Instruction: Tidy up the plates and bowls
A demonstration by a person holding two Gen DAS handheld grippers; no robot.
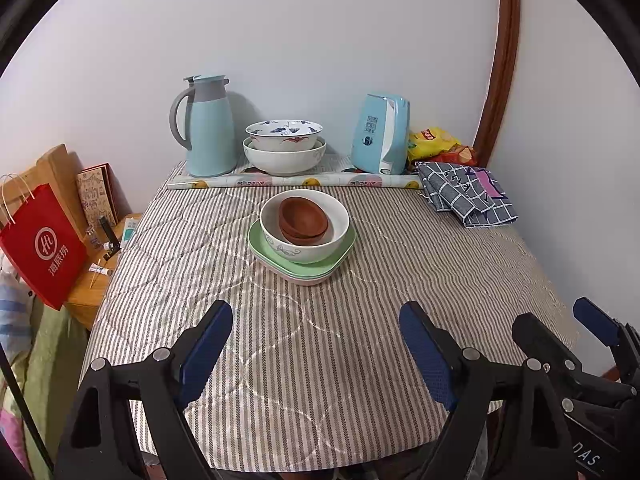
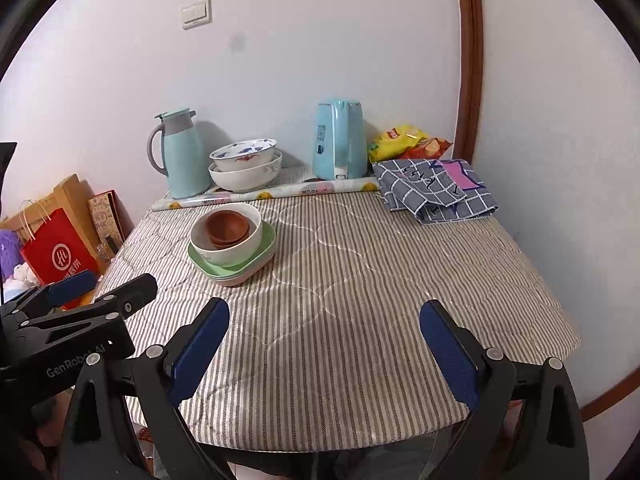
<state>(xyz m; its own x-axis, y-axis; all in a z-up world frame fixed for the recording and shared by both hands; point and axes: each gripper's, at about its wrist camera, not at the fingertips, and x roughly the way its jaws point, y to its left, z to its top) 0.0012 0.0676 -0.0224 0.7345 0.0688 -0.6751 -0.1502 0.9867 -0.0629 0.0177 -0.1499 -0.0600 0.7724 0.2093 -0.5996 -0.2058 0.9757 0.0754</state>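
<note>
A stack of green and pink plates (image 1: 338, 258) (image 2: 264, 254) sits mid-table. On it stands a white bowl (image 1: 320, 248) (image 2: 236, 250) with two nested brown bowls (image 1: 302, 218) (image 2: 228, 226) inside. Two more nested white bowls (image 1: 284, 148) (image 2: 244, 166), the top one with a blue pattern, stand at the back by the wall. My left gripper (image 1: 316, 344) is open and empty over the near table edge. My right gripper (image 2: 324, 340) is open and empty, to the right of the left one. Each also shows in the other's view, the right gripper (image 1: 560, 320) and the left gripper (image 2: 108, 284).
A blue thermos jug (image 1: 208, 128) (image 2: 182, 154) and a blue kettle (image 1: 380, 134) (image 2: 340, 140) stand at the back on a rolled mat (image 1: 296, 180). A checked cloth (image 1: 468, 192) (image 2: 436, 188) and snack bags (image 1: 436, 144) lie back right. A red bag (image 1: 42, 248) stands on the left.
</note>
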